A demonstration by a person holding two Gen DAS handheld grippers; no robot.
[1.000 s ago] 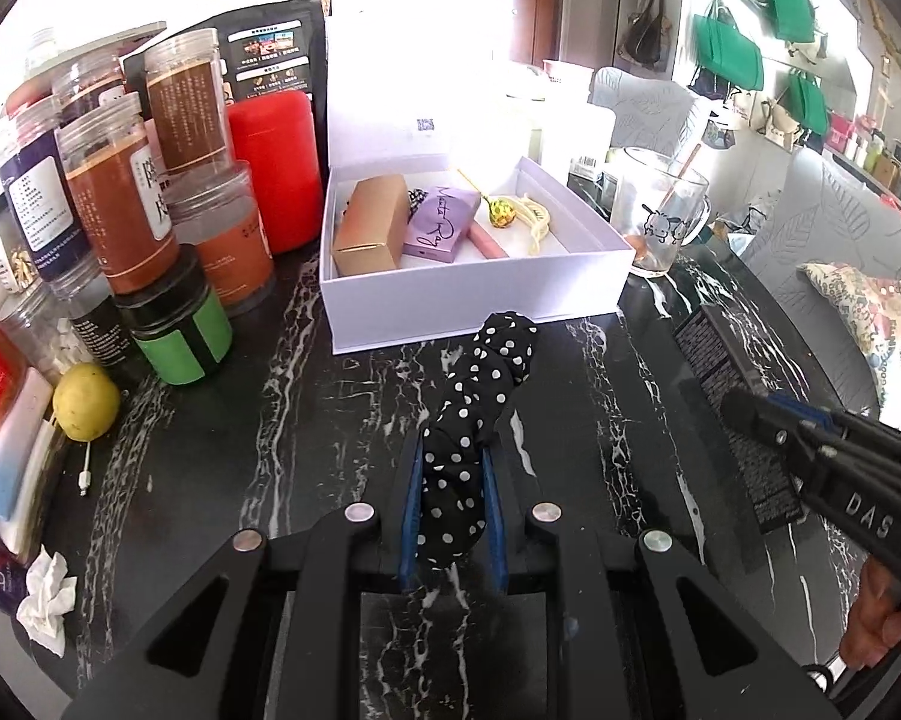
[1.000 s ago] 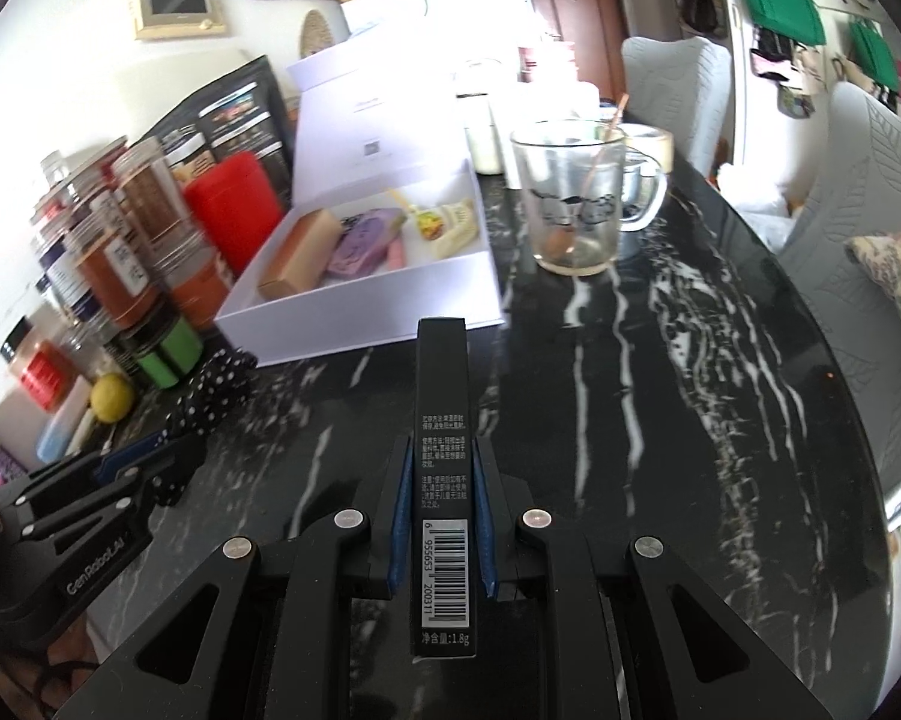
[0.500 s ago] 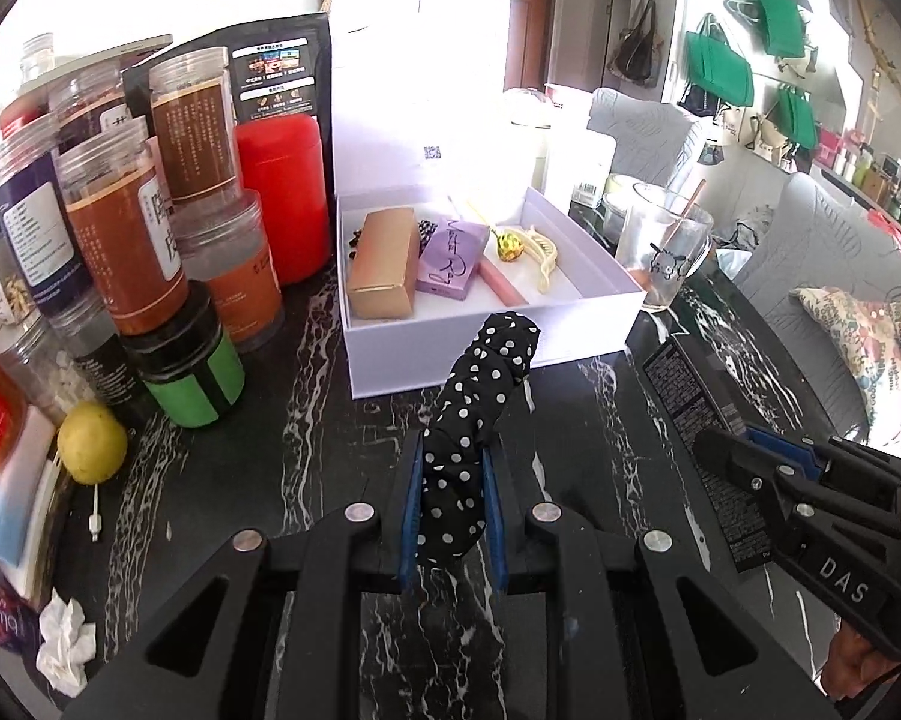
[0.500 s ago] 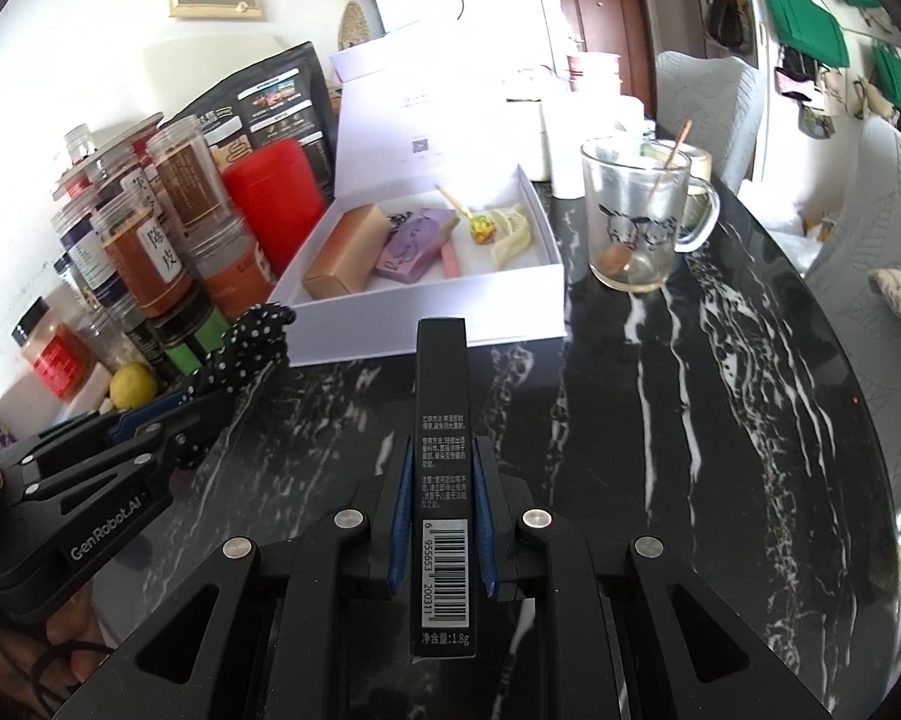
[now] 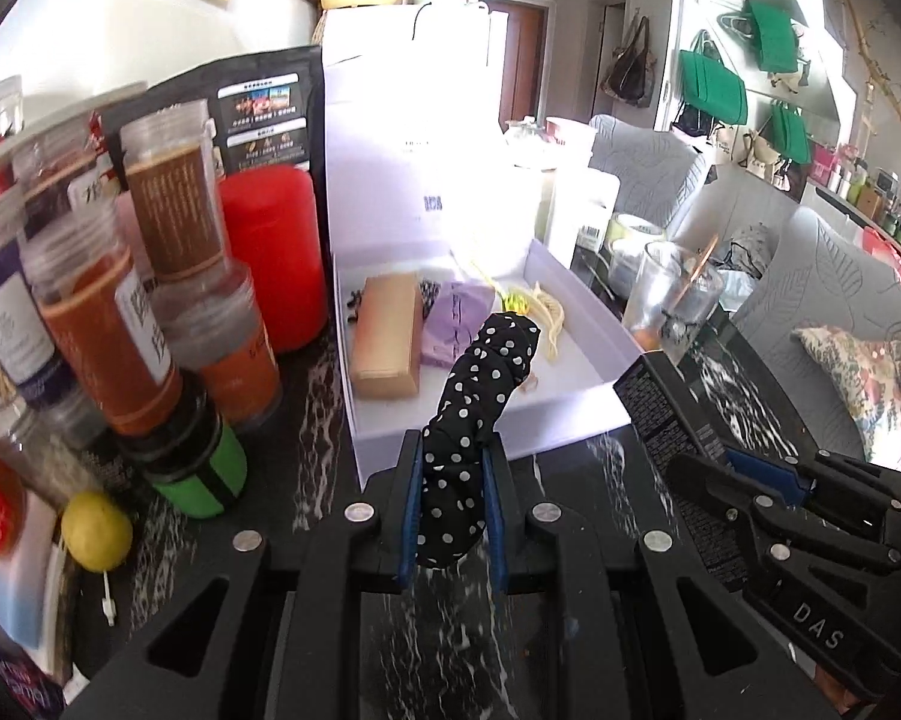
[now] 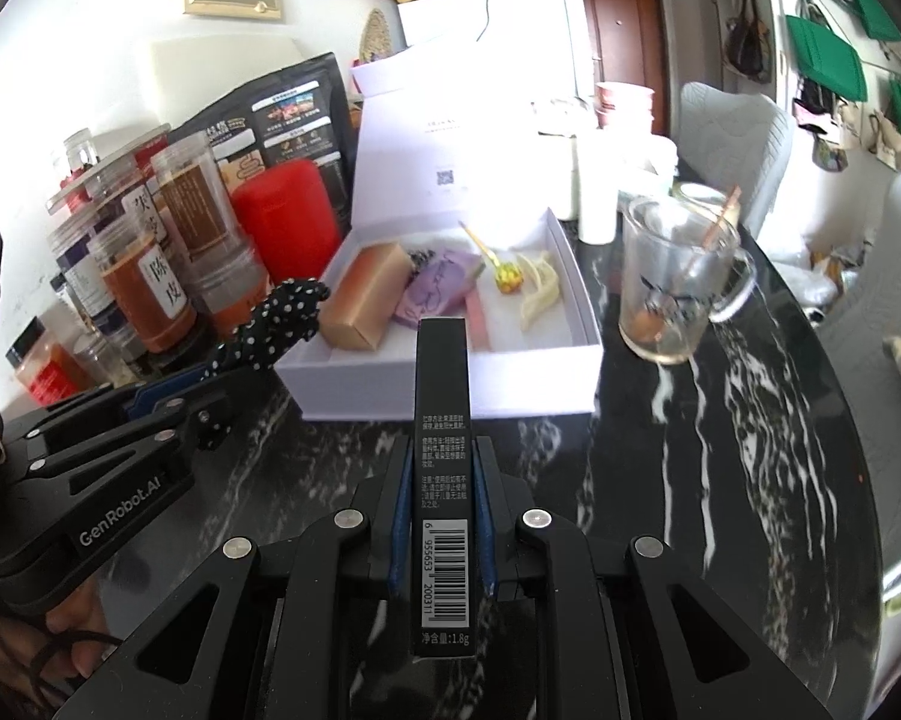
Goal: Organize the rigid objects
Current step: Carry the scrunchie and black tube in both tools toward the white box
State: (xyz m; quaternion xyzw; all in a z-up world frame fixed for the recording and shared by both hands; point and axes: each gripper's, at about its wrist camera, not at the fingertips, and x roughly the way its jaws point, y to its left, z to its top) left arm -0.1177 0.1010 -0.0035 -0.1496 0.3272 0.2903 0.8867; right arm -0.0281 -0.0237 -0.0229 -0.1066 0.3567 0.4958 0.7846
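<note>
My left gripper (image 5: 450, 492) is shut on a black hair scrunchie with white dots (image 5: 480, 396), whose free end reaches over the front wall of the open white box (image 5: 510, 426). A slim black carton with a barcode (image 6: 443, 468) is clamped in my right gripper (image 6: 441, 510), its tip level with the box's front wall (image 6: 390, 390). Inside the box lie a gold bar-shaped box (image 5: 387, 342), a purple packet (image 5: 459, 327), a pink strip, a yellow hair pin and a cream hair claw (image 6: 537, 288). Each gripper shows in the other's view, the left gripper (image 6: 210, 396) and the right gripper (image 5: 708, 474).
Stacked spice jars (image 5: 120, 312), a green-banded jar (image 5: 192, 474), a red canister (image 5: 270, 252) and a lemon (image 5: 96, 531) crowd the left of the black marble table (image 6: 720, 450). A glass mug (image 6: 672, 282) stands right of the box. Upholstered chairs sit beyond the table's right edge.
Both grippers have moved forward and up toward the white box, each keeping its object. The scrunchie's end now overlaps the box's front wall, and the carton's tip has reached it.
</note>
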